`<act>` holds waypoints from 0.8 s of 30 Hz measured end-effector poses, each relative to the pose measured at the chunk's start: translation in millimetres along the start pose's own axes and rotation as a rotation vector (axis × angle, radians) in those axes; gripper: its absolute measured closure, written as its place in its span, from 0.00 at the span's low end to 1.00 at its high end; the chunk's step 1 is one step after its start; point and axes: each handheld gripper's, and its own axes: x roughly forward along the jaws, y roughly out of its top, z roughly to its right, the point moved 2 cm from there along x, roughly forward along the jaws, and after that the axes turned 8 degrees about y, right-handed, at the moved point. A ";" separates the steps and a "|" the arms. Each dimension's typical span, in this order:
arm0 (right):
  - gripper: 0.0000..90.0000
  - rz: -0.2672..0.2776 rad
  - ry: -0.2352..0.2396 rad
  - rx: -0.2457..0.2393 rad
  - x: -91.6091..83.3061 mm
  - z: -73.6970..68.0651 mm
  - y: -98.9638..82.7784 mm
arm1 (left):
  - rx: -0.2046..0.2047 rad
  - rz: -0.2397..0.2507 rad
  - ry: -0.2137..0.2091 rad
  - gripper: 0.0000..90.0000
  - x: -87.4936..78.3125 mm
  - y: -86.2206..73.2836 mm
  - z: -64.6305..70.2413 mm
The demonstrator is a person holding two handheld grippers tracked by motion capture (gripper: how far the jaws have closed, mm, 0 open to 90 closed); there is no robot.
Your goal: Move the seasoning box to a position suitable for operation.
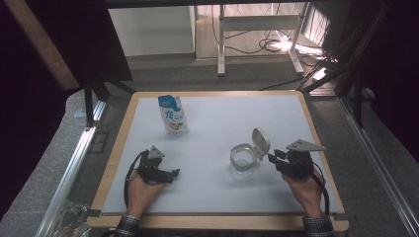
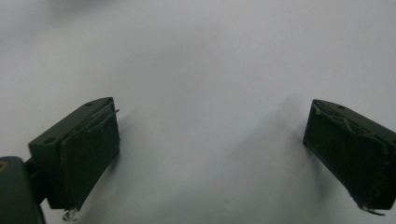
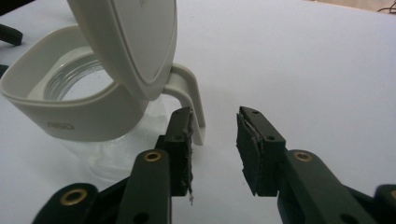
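Jar (image 3: 93, 116) sits just left of right gripper (image 3: 214, 140), seemingly untouched; jaws apart, empty.

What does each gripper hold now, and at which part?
Nothing is held. The right gripper is open beside the jar's handle, with nothing between its pads. The left gripper is open over the bare table.

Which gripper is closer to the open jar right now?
Right. The right gripper sits just beside the jar, jaws parted at its lid tab with nothing between them. The left gripper rests farther off on the jar's other side.
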 end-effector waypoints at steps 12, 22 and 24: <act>0.61 0.002 -0.004 0.020 1.7 0.5 -18.1 | -0.031 0.010 -0.074 0.06 -3.7 1.9 -9.5; 0.53 -0.011 -0.004 0.016 7.7 -0.6 -29.6 | -0.027 0.043 -0.090 0.08 -14.1 19.0 -25.5; 0.51 -0.017 -0.007 0.009 9.1 -1.4 -30.7 | -0.032 0.046 -0.093 0.08 -14.9 22.8 -29.2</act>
